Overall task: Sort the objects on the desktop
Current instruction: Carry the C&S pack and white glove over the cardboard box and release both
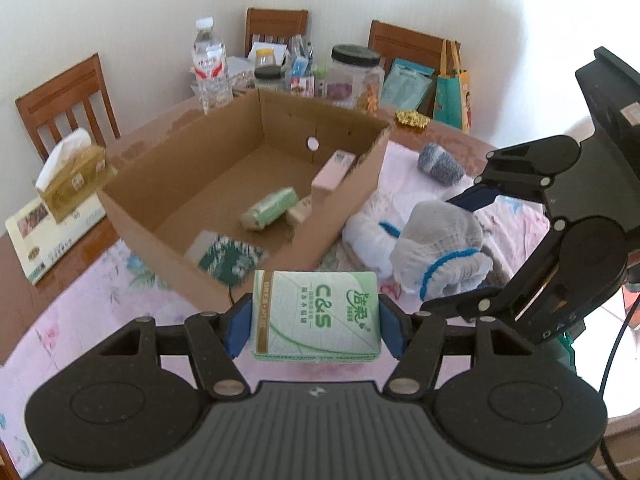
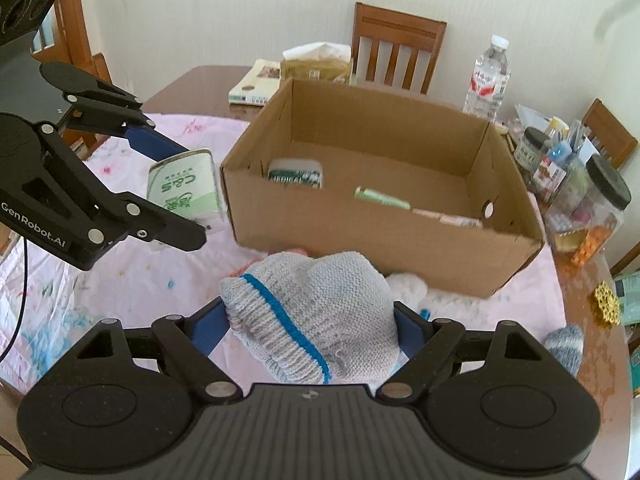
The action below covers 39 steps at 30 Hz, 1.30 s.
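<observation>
Your left claw (image 1: 314, 318) grips the green-and-white tissue pack (image 1: 316, 314), your right claw (image 2: 312, 326) grips the grey knitted glove (image 2: 316, 316); the brown cardboard box (image 2: 384, 236) holds four things, more wait on the pink surface (image 1: 100, 300)

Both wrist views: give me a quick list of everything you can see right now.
Cardboard box: one, brown, table centre, holding several small packs.
Tissue pack: one, green-white, in left gripper.
Knit glove: one, grey with blue stripe, in right gripper.
Water bottle: one, clear, behind box.
Jars: several, dark lids, far edge.
Tissue box: one, gold, on a book.
Chairs: brown, around table.
Left gripper: closed on pack.
Right gripper: closed on glove.
</observation>
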### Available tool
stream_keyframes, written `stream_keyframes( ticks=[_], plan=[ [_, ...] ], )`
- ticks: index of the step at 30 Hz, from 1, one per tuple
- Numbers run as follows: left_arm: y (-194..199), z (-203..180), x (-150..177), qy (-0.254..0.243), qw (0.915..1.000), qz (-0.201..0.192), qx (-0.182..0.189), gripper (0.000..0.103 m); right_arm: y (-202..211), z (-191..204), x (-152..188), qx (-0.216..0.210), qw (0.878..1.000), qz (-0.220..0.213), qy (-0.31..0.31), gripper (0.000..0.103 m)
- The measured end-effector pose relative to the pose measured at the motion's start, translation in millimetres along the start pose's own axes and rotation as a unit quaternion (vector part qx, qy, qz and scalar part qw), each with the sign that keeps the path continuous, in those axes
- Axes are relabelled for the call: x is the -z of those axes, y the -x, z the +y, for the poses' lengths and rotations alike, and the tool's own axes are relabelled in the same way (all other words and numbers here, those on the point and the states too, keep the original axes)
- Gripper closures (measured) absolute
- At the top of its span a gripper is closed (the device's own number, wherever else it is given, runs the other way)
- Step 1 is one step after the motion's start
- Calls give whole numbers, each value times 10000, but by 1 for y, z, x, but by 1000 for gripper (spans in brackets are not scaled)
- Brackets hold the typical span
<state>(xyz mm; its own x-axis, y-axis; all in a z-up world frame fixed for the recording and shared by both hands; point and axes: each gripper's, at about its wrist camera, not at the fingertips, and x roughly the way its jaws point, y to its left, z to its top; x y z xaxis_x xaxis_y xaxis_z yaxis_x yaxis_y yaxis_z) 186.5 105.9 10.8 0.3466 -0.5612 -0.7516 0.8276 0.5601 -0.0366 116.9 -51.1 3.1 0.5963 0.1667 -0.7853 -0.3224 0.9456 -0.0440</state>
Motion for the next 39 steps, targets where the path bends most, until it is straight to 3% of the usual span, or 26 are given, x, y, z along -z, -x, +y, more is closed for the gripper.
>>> stream_keyframes(
  ticks=[11,17,39],
  plan=[
    [-8,9,-44,-76,9998,-177,-109,40,1,-21,-30,49,9996,-179,194,15],
    [-21,26,-64,118,9997,-110,-199,40,-5,-39,-51,119,9991,-296,262,15],
    [-71,60,-105,473,9977,2,-482,40,-49,-98,-96,73,9985,-323,432,15]
  ],
)
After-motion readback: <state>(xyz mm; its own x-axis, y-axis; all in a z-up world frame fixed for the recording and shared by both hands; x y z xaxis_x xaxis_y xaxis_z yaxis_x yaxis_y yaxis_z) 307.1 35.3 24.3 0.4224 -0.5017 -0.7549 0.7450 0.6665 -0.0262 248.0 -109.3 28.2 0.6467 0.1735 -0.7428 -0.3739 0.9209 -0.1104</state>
